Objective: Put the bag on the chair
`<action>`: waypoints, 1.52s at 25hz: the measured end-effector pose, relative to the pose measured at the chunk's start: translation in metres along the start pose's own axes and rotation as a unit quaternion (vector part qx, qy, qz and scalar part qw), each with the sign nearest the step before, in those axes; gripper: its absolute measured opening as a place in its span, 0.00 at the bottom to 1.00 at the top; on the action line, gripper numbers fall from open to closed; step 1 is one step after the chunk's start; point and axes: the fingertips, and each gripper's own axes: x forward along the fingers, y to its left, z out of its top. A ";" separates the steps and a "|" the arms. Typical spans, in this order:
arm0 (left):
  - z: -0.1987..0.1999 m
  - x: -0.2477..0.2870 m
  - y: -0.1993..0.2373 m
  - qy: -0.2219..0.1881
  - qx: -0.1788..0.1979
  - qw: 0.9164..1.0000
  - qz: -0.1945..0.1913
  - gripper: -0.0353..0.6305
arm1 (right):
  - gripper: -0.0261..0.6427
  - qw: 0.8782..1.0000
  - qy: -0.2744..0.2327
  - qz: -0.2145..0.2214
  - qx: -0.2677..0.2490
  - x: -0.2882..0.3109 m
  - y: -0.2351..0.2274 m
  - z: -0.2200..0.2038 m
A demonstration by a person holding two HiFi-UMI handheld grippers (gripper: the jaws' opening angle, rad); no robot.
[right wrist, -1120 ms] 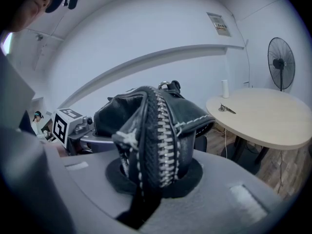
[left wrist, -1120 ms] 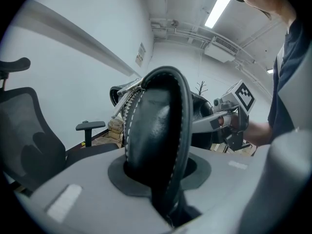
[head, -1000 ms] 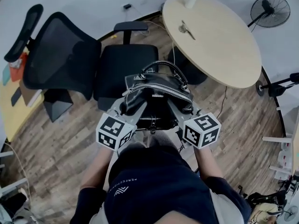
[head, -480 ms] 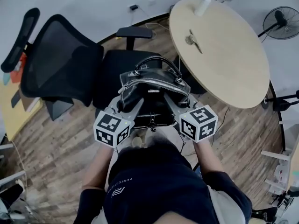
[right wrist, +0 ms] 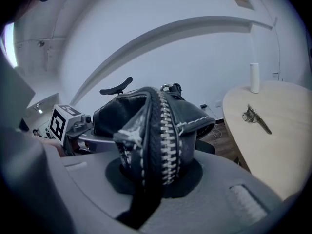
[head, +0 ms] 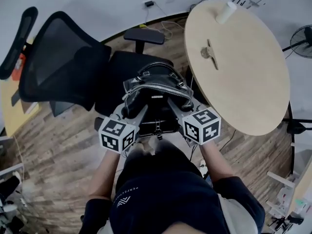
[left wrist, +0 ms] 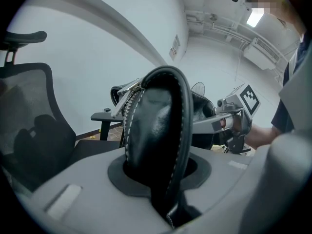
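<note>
A black leather bag [head: 156, 89] with a silver zipper and a looped handle hangs between both grippers, just above the front of the seat of the black office chair [head: 122, 72]. My left gripper [head: 135, 111] is shut on the bag's left end [left wrist: 156, 145]. My right gripper [head: 174, 106] is shut on its right end, pinching the zippered edge [right wrist: 156, 145]. The chair's mesh back [head: 63, 62] and headrest [head: 17, 43] stand to the left. Its armrest [head: 144, 35] is beyond the bag.
A round wooden table [head: 243, 57] stands close on the right, with a metal clip [head: 207, 51] and a white cup [head: 225, 12] on it. A cable and plug [head: 148, 5] lie by the wall. The person's dark-clothed body [head: 161, 189] fills the lower view.
Both grippers have carried the bag forward and slightly down, toward the chair seat. The table has shifted right in the head view.
</note>
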 end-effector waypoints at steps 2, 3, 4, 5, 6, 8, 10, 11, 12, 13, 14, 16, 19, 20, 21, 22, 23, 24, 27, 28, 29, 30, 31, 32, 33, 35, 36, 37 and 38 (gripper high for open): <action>-0.005 0.009 0.007 0.009 -0.010 1.000 0.011 0.24 | 0.12 1.000 0.011 0.012 0.002 0.011 -0.009 -0.004; -0.008 0.013 0.011 0.012 -0.017 1.000 0.016 0.24 | 0.12 1.000 0.016 0.018 0.003 0.017 -0.013 -0.006; -0.011 0.016 0.014 0.015 -0.024 0.999 0.022 0.24 | 0.12 0.999 0.022 0.023 0.002 0.022 -0.016 -0.008; -0.013 0.018 0.016 0.017 -0.031 0.999 0.027 0.24 | 0.12 0.999 0.027 0.029 0.001 0.026 -0.018 -0.009; -0.015 0.020 0.018 0.018 -0.038 0.999 0.032 0.24 | 0.12 0.999 0.031 0.034 0.000 0.030 -0.021 -0.010; -0.016 0.024 0.020 0.017 -0.051 0.998 0.039 0.23 | 0.12 0.998 0.037 0.042 -0.004 0.035 -0.025 -0.009; -0.016 0.027 0.021 0.015 -0.064 0.997 0.045 0.23 | 0.12 0.998 0.044 0.048 -0.011 0.038 -0.029 -0.007; -0.015 0.029 0.021 0.013 -0.071 0.996 0.047 0.23 | 0.12 0.998 0.046 0.050 -0.015 0.039 -0.031 -0.006; -0.014 0.031 0.020 0.011 -0.077 0.996 0.049 0.23 | 0.12 0.997 0.048 0.052 -0.018 0.040 -0.034 -0.005; -0.013 0.033 0.020 0.010 -0.082 0.995 0.050 0.22 | 0.12 0.997 0.049 0.053 -0.022 0.041 -0.036 -0.003; -0.011 0.035 0.020 0.008 -0.085 0.995 0.052 0.22 | 0.12 0.997 0.050 0.055 -0.024 0.041 -0.039 0.000; -0.007 0.039 0.020 0.006 -0.087 0.995 0.055 0.22 | 0.12 0.997 0.051 0.057 -0.028 0.042 -0.043 0.004; -0.001 0.043 0.022 0.002 -0.085 0.995 0.058 0.21 | 0.12 0.996 0.050 0.059 -0.033 0.044 -0.047 0.011; 0.001 0.044 0.023 0.001 -0.084 0.995 0.060 0.21 | 0.12 0.996 0.049 0.059 -0.035 0.045 -0.048 0.013; 0.003 0.045 0.024 -0.001 -0.084 0.995 0.061 0.21 | 0.12 0.997 0.047 0.059 -0.036 0.046 -0.050 0.015; 0.005 0.046 0.024 -0.003 -0.084 0.995 0.062 0.21 | 0.12 0.997 0.046 0.058 -0.038 0.047 -0.051 0.017; 0.006 0.048 0.025 -0.004 -0.084 0.995 0.062 0.21 | 0.12 0.997 0.045 0.058 -0.039 0.048 -0.052 0.018; 0.008 0.049 0.026 -0.005 -0.084 0.994 0.063 0.20 | 0.11 0.997 0.044 0.058 -0.040 0.049 -0.054 0.020; 0.013 0.051 0.026 -0.008 -0.084 0.994 0.062 0.20 | 0.11 0.996 0.042 0.058 -0.044 0.049 -0.056 0.025; 0.016 0.051 0.026 -0.010 -0.083 0.995 0.062 0.20 | 0.11 0.996 0.041 0.058 -0.046 0.048 -0.057 0.027; 0.018 0.051 0.025 -0.011 -0.082 0.995 0.061 0.20 | 0.11 0.996 0.038 0.058 -0.047 0.047 -0.057 0.030; 0.021 0.052 0.025 -0.013 -0.080 0.995 0.060 0.20 | 0.11 0.996 0.036 0.058 -0.048 0.046 -0.057 0.033; 0.023 0.052 0.025 -0.015 -0.080 0.995 0.059 0.20 | 0.11 0.997 0.035 0.058 -0.050 0.045 -0.058 0.035; 0.025 0.052 0.024 -0.016 -0.079 0.995 0.059 0.20 | 0.11 0.997 0.033 0.057 -0.051 0.045 -0.058 0.036; 0.027 0.052 0.024 -0.017 -0.080 0.995 0.058 0.19 | 0.11 0.997 0.032 0.057 -0.051 0.044 -0.058 0.038; 0.030 0.051 0.022 -0.019 -0.083 0.995 0.057 0.19 | 0.11 0.997 0.029 0.057 -0.054 0.042 -0.058 0.040; 0.031 0.050 0.021 -0.021 -0.084 0.995 0.056 0.19 | 0.11 0.996 0.027 0.057 -0.056 0.041 -0.058 0.042; 0.034 0.049 0.019 -0.024 -0.084 0.995 0.055 0.19 | 0.11 0.996 0.024 0.057 -0.058 0.039 -0.057 0.044; 0.036 0.048 0.018 -0.026 -0.083 0.995 0.053 0.19 | 0.11 0.996 0.022 0.056 -0.060 0.037 -0.057 0.047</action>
